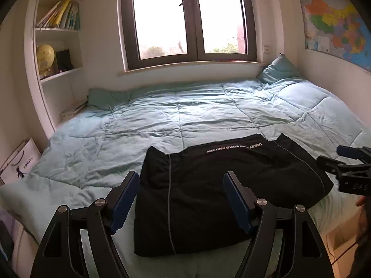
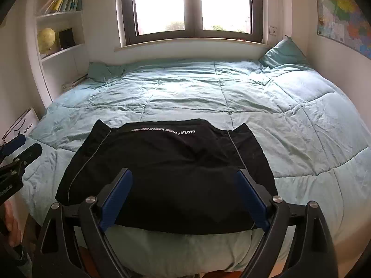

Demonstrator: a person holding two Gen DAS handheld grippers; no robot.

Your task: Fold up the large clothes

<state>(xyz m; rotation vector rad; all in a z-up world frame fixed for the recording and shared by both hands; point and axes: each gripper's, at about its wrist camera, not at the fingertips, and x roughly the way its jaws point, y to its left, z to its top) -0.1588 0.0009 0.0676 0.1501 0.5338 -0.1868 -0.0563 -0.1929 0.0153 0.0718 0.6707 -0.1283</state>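
Note:
A black garment (image 1: pixel 208 192) with white lettering and thin grey piping lies folded flat on the near part of the light blue quilt (image 1: pixel 162 120). It also shows in the right wrist view (image 2: pixel 167 173). My left gripper (image 1: pixel 180 180) is open and empty, held above the garment's near left part. My right gripper (image 2: pixel 185 178) is open and empty, above the garment's near edge. The right gripper shows at the right edge of the left wrist view (image 1: pixel 347 162). The left gripper shows at the left edge of the right wrist view (image 2: pixel 16 155).
The bed fills the room up to the window wall (image 1: pixel 190 23). A teal pillow (image 1: pixel 278 69) leans in the far right corner. A bookshelf with a globe (image 1: pixel 45 58) stands at the left. A white paper bag (image 1: pixel 18 162) leans beside the bed. A map (image 1: pixel 336 23) hangs on the right wall.

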